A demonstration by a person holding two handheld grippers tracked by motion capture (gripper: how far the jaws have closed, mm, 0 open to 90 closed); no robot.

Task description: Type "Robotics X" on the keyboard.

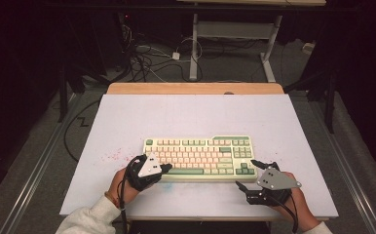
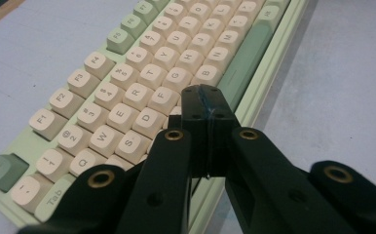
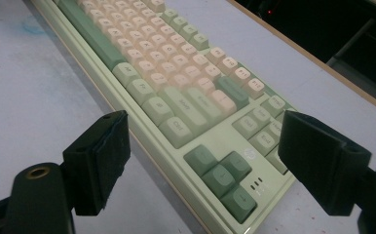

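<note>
The left hand-held gripper [image 2: 207,105], pinched closed to poke keys, hovers over the cream-and-green plastic keyboard [image 1: 198,158]; the right hand-held gripper [image 1: 248,174] waits wide.

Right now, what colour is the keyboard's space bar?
Darker green space bar, clearest in the left gripper view.

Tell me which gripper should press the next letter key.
Probably left. The left gripper is shut and poised over the keyboard's letter keys. The right gripper is open, off the near right corner by the arrow keys.
</note>
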